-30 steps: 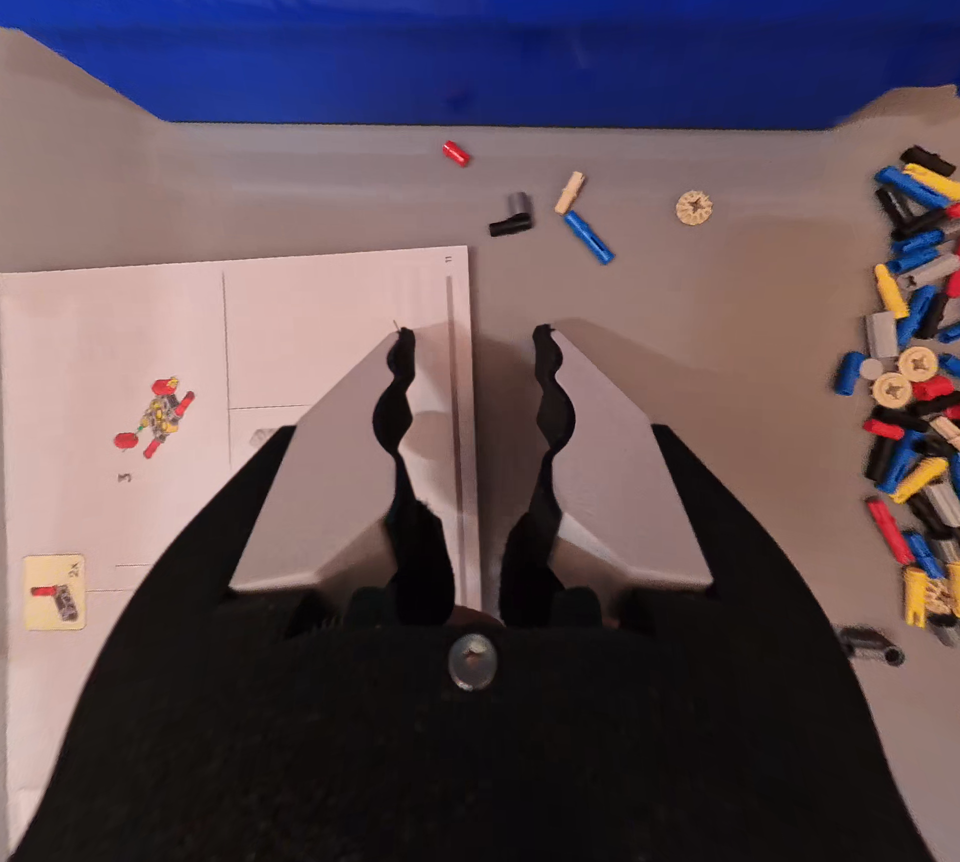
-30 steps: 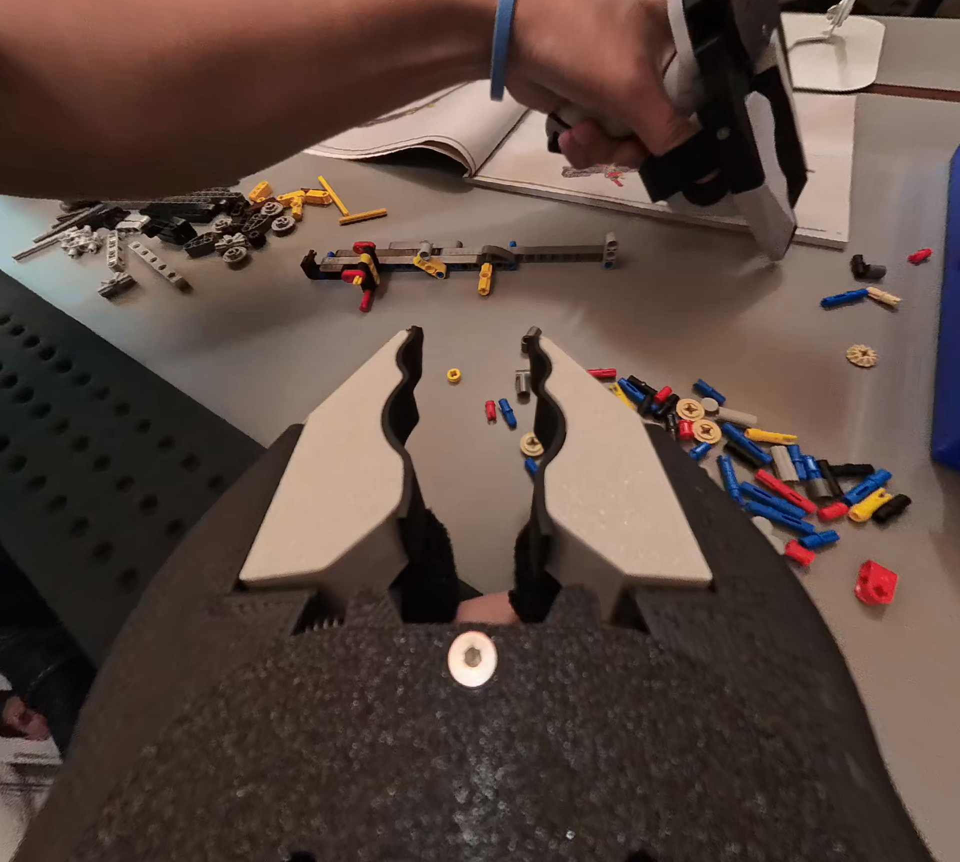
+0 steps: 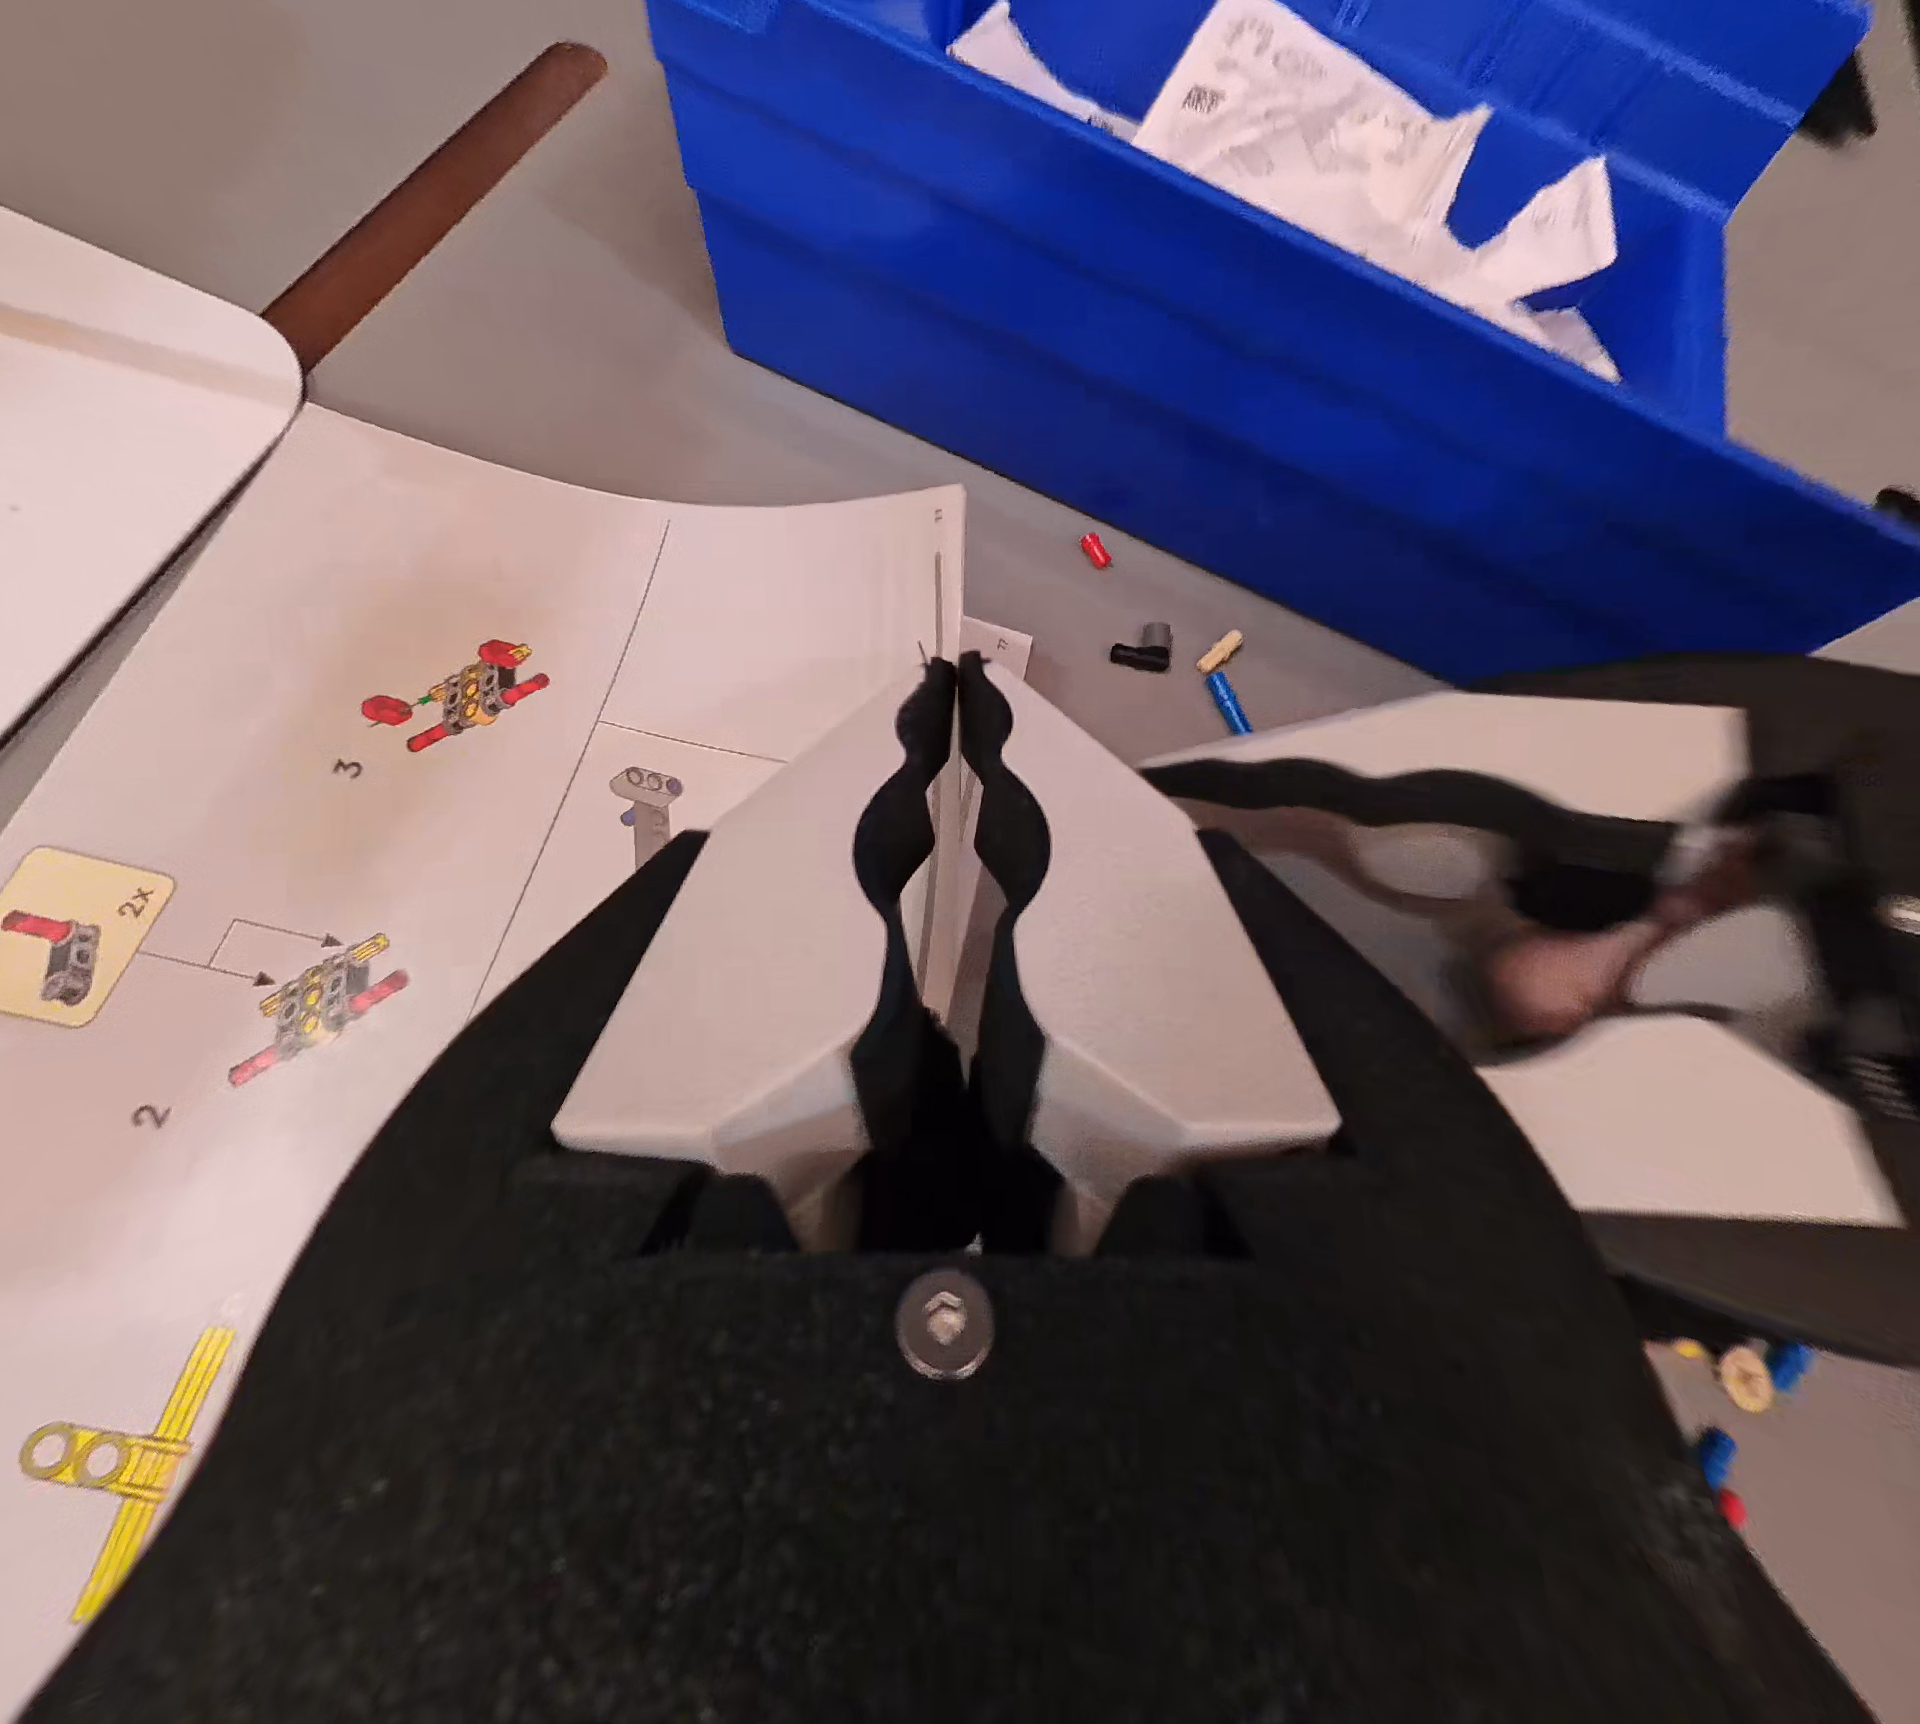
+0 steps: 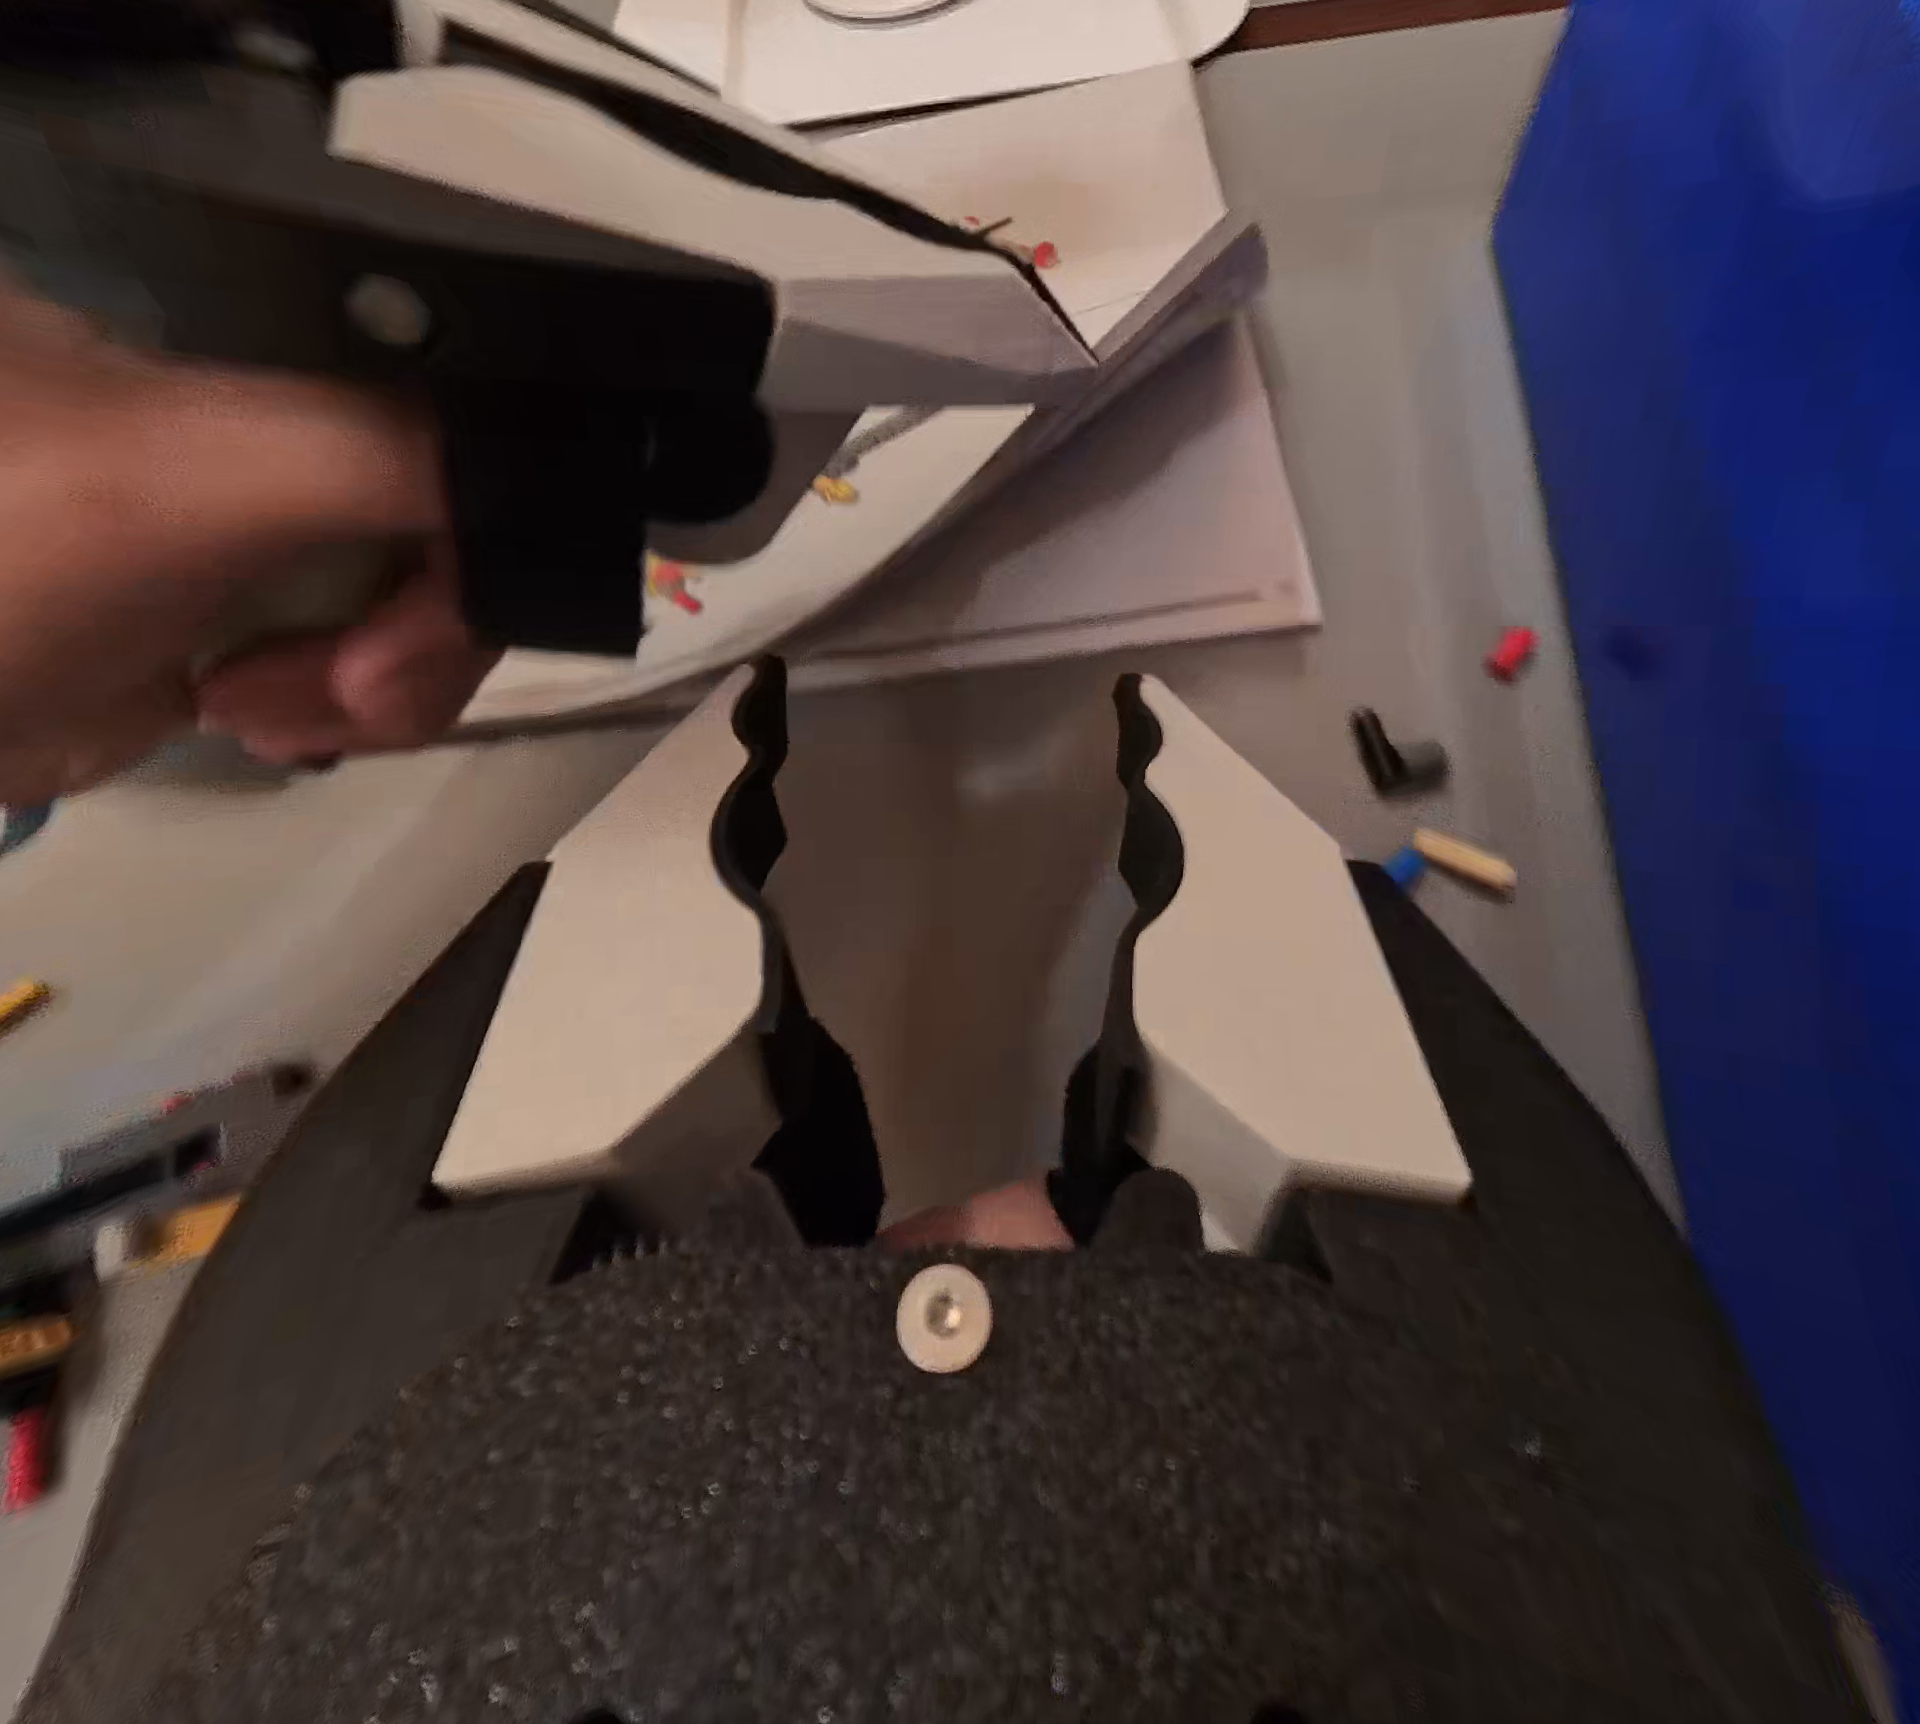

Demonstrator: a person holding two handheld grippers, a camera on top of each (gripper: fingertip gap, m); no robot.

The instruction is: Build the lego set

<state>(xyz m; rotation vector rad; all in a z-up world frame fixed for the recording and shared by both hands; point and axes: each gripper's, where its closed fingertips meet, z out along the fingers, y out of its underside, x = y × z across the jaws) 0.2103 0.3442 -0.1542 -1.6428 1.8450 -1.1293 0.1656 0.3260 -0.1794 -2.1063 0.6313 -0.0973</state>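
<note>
Left gripper jaws pinched on a lifted instruction booklet page; right gripper jaws wide, empty. My judgement: early build, loose pins remain on the desk.

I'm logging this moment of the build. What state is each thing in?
left gripper: shut on the page edge
right gripper: open, holding nothing
instruction booklet: open, one page lifted
blue bin: upright, paper sheets inside
black elbow piece: loose on the table
</note>
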